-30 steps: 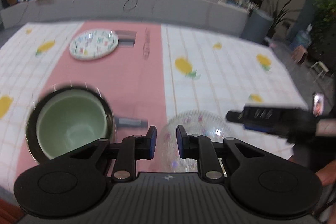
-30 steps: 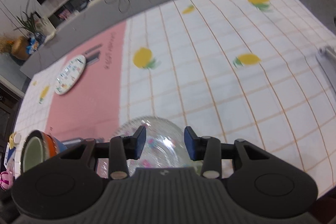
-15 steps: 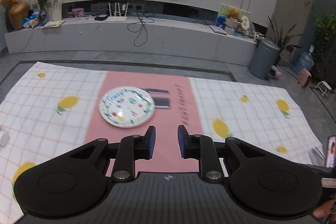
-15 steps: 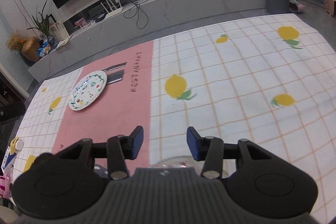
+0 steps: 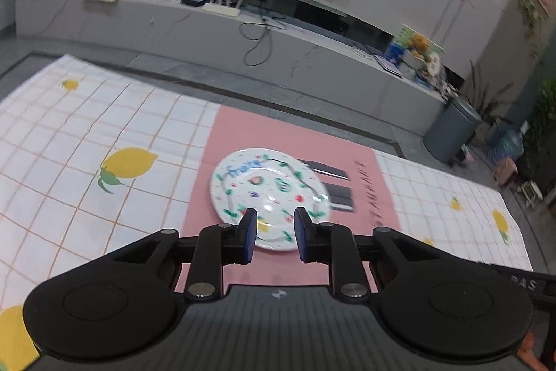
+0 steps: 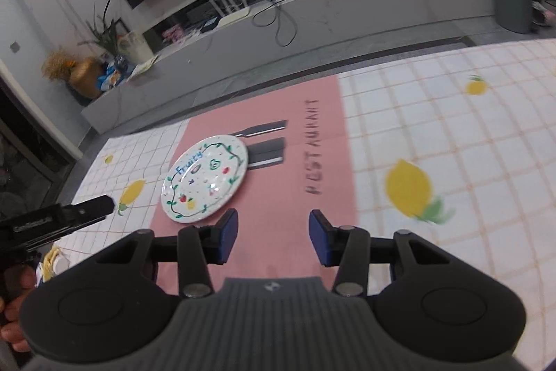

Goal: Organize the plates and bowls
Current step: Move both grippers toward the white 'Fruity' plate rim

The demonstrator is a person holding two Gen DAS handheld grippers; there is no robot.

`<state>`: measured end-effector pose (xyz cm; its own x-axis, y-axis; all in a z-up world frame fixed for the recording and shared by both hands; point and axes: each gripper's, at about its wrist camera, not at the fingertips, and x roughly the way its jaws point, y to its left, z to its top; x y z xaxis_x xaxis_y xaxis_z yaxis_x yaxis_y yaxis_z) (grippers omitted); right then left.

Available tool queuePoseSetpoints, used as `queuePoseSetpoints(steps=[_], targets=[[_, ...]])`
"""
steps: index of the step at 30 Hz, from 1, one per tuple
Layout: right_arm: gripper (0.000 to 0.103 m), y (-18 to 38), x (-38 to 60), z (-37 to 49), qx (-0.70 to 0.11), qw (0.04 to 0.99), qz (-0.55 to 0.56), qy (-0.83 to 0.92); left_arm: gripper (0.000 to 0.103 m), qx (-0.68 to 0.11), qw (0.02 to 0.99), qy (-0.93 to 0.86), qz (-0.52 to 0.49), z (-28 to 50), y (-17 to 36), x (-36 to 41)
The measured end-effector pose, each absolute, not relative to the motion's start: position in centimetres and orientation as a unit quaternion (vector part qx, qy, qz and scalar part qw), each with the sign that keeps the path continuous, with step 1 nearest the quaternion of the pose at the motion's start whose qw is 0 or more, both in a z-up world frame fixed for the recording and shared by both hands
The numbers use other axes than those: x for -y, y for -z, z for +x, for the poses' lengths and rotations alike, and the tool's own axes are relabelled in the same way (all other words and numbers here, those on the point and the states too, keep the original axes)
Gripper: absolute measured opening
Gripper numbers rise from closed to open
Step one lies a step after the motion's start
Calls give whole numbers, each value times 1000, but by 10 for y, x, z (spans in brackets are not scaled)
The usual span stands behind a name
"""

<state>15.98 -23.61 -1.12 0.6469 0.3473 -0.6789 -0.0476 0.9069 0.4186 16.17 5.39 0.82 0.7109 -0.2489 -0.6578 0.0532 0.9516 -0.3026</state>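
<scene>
Now, as I see it from both wrists:

Plate: (image 5: 269, 197) one white plate with fruit drawings lies flat on the pink mat (image 5: 278, 134), toward the mat's left half; its right rim overlaps the printed fork and knife.
Plate edges: the whole rim shows in the right view (image 6: 205, 176); in the left view my own fingers cover its near rim.
Left tool: (image 5: 274, 235) released, jaws a narrow gap apart, nothing between the pads; it hangs over the plate's near rim, and I cannot tell whether it touches.
Right tool: (image 6: 274, 237) released and wider, empty, over bare pink mat just right of the plate's near edge.
Cloth: (image 5: 69, 141) checked white with lemons, spread to both sides of the mat.
Room left of plate: open cloth, flat and bare.
Room right of plate: bare mat with lettering, then bare cloth (image 6: 451, 127).
Far edge: the cloth ends at grey floor before a long low shelf (image 5: 208, 33).
Crowding: my left tool's body shows at the left edge of the right view (image 6: 55, 221), near the plate's left side.
</scene>
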Motion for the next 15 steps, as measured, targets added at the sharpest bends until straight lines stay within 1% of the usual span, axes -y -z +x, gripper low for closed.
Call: queuePoseSetpoints(steps=[8,12,15], targets=[[43,40,206,213,-435,873,187,-119,25,-393,906,44,-148,197,40,-72],[43,53,209,236,-441,863,219,-114,25,-393,903,30,-170,208,50,-78],[43,61,209,251,-440,861,230,-107,25,-394,904,24,-165,215,53,-75]])
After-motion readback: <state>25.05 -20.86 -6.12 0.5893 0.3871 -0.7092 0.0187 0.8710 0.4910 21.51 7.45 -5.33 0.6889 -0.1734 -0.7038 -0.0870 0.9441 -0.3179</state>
